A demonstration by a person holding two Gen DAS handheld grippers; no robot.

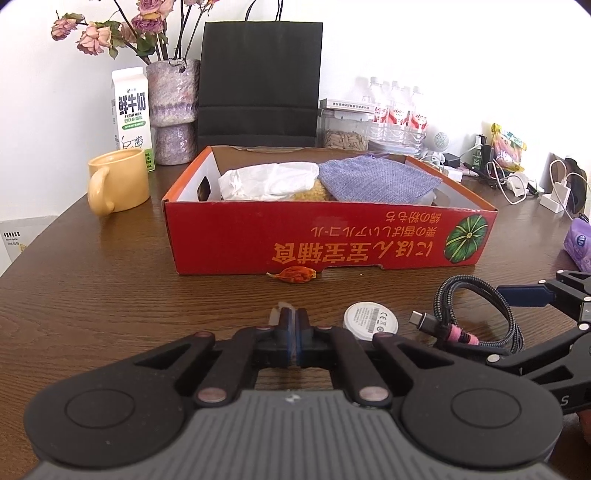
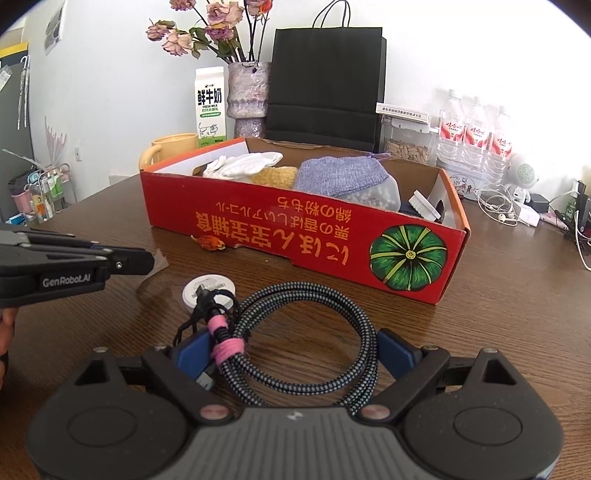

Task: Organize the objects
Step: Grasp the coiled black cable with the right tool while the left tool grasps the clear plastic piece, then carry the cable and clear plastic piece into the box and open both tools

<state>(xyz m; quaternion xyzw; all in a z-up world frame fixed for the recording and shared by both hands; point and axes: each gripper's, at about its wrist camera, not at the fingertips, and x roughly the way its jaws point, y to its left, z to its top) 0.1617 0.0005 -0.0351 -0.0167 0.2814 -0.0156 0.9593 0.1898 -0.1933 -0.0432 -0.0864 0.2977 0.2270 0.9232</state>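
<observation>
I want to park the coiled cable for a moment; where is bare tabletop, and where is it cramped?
Bare table lies left of the red box, in front of the yellow mug. Another bare stretch lies right of the box, before the chargers. It is cramped in front, between the box, white disc, cable and both grippers.

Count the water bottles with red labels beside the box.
3 water bottles clearly show, standing in a row right of the red box, near the wall; the left wrist view suggests more behind.

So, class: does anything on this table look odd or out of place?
Yes: a dried orange petal lies loose on the table against the red box, probably dropped from the wilted roses. The box's print reads upside down.
</observation>
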